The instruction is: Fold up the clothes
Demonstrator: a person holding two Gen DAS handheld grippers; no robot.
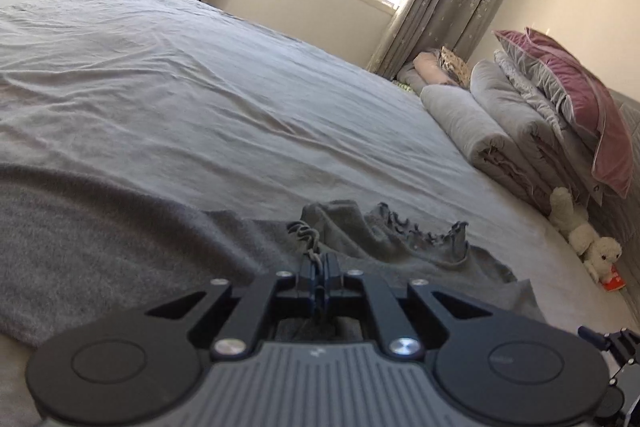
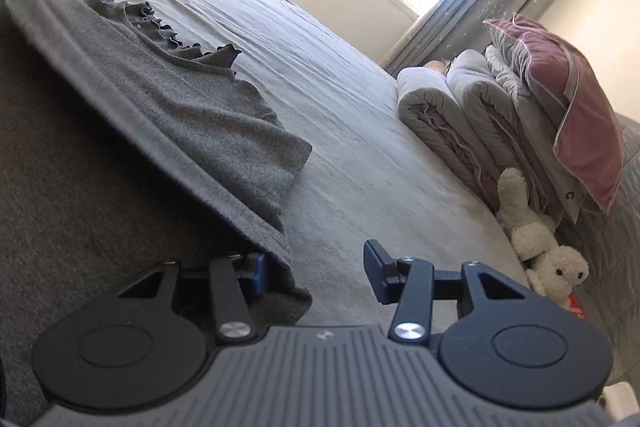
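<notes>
The left gripper (image 1: 320, 267) is closed on the frilled edge of the grey top (image 1: 120, 235), which lies on the bed (image 1: 200, 87). That thin frill can slip out if it pulls hard. The right gripper (image 2: 316, 275) is open around the hem (not pinched yet), so one side may lag and the fold go crooked.

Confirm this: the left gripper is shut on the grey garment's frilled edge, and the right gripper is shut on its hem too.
Wrong about the right gripper: the right wrist view shows its fingers spread wide open, with the grey garment draped over only one of them. The left gripper is indeed shut on the frilled edge, as the left wrist view shows.
</notes>
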